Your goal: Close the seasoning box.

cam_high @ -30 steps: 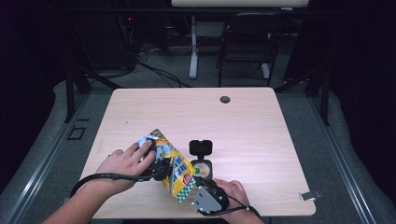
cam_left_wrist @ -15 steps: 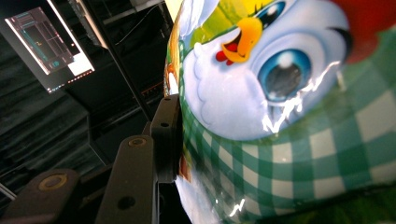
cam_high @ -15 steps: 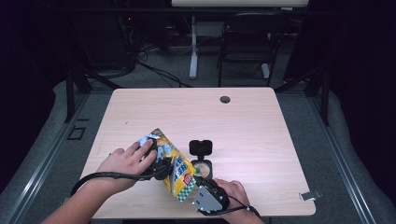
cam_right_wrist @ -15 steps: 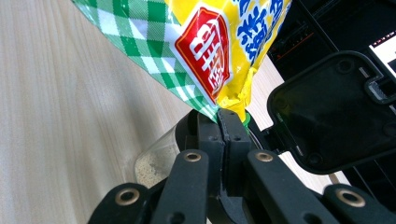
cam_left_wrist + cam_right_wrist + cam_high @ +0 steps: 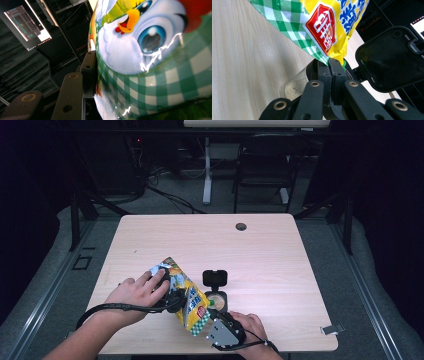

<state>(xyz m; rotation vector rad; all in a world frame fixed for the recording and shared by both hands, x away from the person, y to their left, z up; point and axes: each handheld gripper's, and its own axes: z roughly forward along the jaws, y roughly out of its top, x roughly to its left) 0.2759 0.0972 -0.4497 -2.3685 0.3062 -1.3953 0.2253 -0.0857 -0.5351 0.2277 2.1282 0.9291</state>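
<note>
Barely anything shifts here: my left gripper [image 5: 172,296] lifts its side of the snack bag [image 5: 186,302] a touch, so the bag's top corner now stands slightly higher and further up the table. My right gripper [image 5: 216,324] edges a hair toward my body with the bag's lower corner.

One snack bag [image 5: 186,302], one clear jar [image 5: 218,299] with one open black lid [image 5: 214,277], two grippers, one wooden table [image 5: 280,270].

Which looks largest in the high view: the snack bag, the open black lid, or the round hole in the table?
1. snack bag
2. open black lid
3. round hole, though it lies farther from the camera.
</note>
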